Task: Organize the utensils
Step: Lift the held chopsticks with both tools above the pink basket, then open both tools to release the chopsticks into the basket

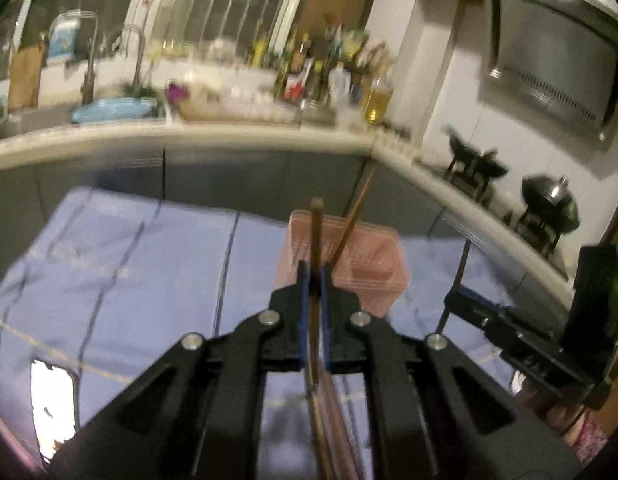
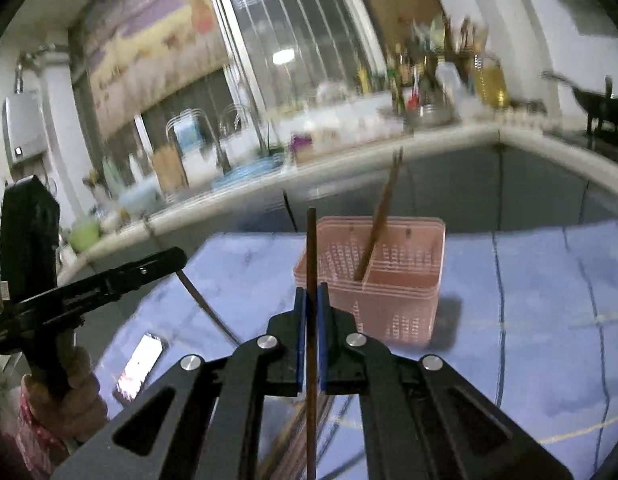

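upright, a chopstick (image 2: 311,264) stands pinched in each tool (image 2: 311,294).

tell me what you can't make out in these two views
- Lower ends of both held chopsticks: the left tongs and right tongs bodies cover them in their own views.
- Floor of the pink basket: hidden by its walls in both views.
- Phone screen: glare, left view.
- Labels on the counter bottles: blurred, too small.

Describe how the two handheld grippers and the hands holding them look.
Both the left gripper and the right gripper are matte black, with angular linkage arms, round silver pivot pins and blue finger pads. The left hand is bare, with a pink patterned sleeve.
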Available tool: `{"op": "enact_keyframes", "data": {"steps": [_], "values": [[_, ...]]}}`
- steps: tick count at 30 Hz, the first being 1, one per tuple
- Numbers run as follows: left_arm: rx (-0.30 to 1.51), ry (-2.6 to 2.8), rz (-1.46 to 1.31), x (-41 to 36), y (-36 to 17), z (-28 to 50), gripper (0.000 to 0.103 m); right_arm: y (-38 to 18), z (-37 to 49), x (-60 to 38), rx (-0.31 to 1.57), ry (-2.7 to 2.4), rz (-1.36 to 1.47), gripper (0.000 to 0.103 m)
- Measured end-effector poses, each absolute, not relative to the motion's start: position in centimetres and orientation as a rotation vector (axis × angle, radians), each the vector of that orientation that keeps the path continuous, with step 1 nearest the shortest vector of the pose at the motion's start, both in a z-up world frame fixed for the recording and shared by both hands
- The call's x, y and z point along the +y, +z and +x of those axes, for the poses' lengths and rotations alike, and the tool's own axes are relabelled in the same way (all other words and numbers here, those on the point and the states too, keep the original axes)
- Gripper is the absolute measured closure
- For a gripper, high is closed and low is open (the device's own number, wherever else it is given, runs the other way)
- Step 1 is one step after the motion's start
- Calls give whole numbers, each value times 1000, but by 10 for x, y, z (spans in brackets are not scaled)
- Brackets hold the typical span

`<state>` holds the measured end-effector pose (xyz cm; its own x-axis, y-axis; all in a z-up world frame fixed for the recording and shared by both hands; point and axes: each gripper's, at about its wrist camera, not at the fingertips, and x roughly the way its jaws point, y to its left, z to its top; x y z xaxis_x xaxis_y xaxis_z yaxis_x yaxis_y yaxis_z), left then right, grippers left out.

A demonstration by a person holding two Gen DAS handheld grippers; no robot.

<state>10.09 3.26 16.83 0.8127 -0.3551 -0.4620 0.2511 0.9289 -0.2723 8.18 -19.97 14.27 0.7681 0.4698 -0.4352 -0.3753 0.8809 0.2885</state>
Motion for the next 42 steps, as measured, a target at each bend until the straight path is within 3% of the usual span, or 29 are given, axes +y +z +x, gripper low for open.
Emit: {"op": "enact_keyframes", "data": {"steps": [8,17,28,42], "values": [[374,-330,-193,20,244,115,98,208,110,-211,366,440,243,98],[307,-273,-155,3,266,158,98,232,164,-217,253,350,275,98],[350,-231,-116,-8,233,214,98,202,210,-214,270,315,281,98],[453,-209,-14,-32,176,229,98,153,209,-200,367,340,244,97]]}}
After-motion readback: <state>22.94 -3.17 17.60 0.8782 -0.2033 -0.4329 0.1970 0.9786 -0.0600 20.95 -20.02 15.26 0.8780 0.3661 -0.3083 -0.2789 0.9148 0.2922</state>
